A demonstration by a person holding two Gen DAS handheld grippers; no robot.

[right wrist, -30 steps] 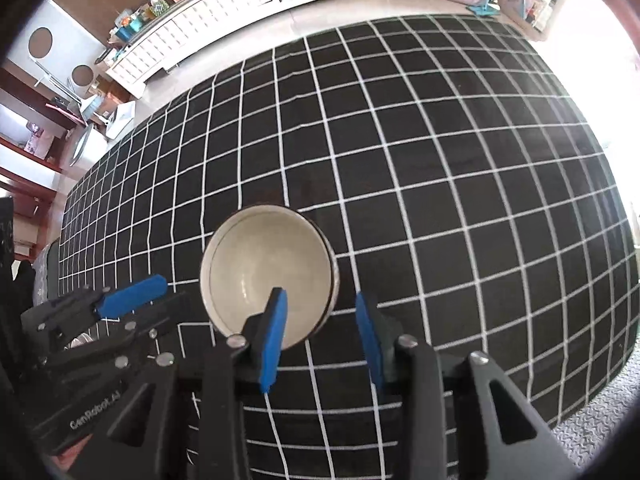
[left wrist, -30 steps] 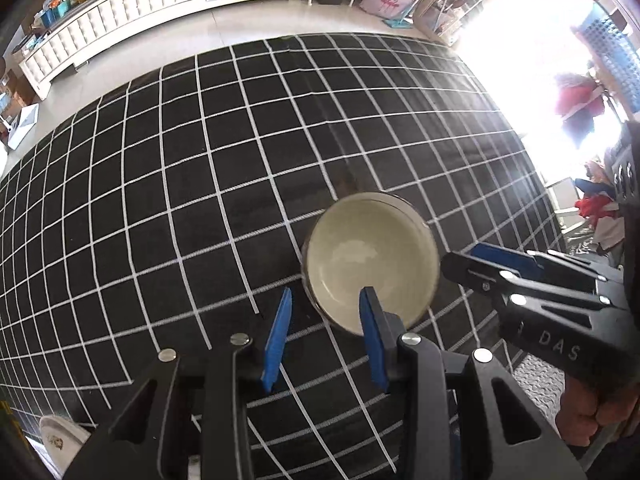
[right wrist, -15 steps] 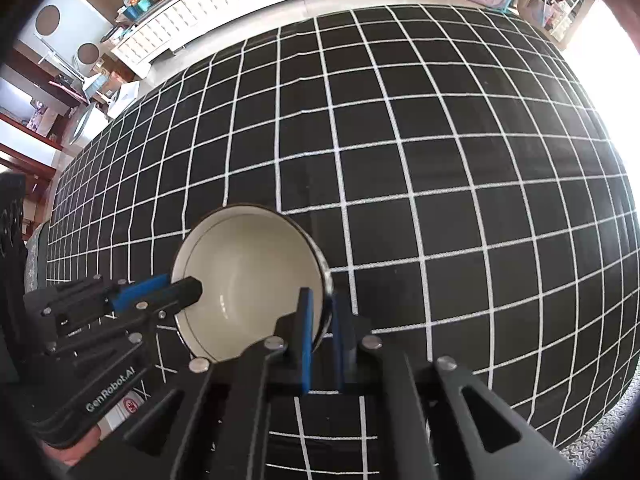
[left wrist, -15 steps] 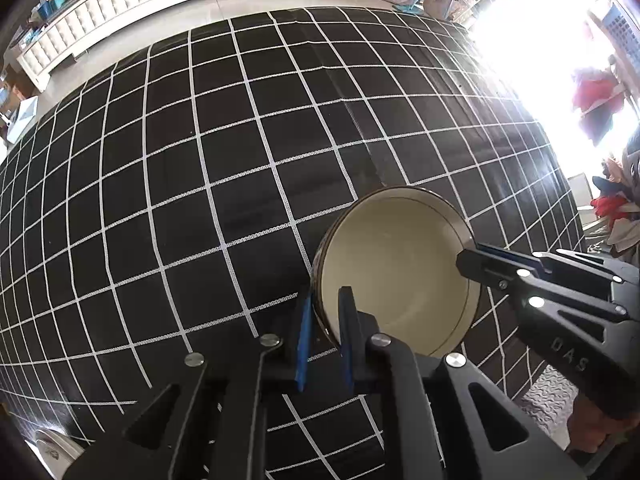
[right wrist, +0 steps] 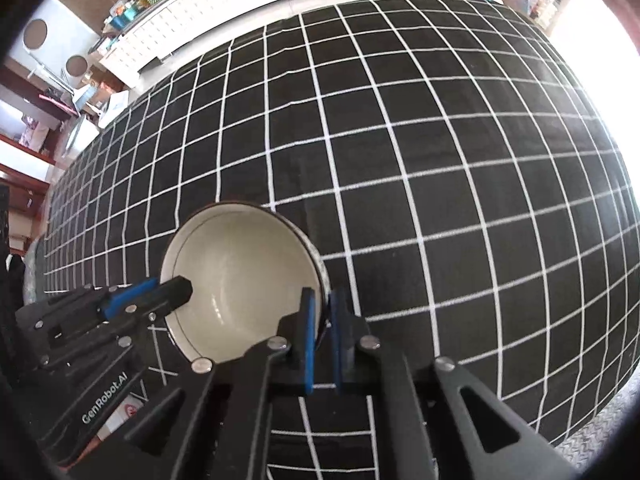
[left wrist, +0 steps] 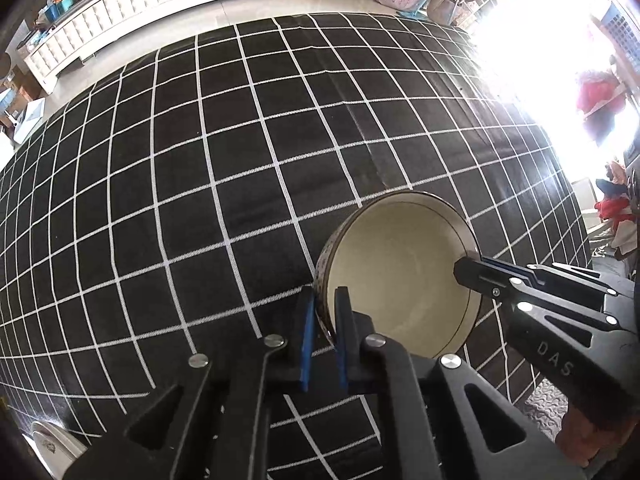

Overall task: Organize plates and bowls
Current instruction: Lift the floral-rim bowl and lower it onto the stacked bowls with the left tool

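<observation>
1. The left gripper (left wrist: 323,334) has its jaws clamped on the near-left rim of the bowl (left wrist: 400,276); a thin rim hold could slip if one side pulls harder.
2. The right gripper (right wrist: 322,338) pinches the opposite rim, jaws clamped likewise; uneven lifting could twist the bowl out of both holds.
3. Beyond the jaws lies the checked cloth (left wrist: 224,168) over the surface; a dropped bowl would probably land there and might chip.

Both grippers closed onto bowl (left wrist: 400,276) rim (opposite sides), bowl lifted, tilted.
</observation>
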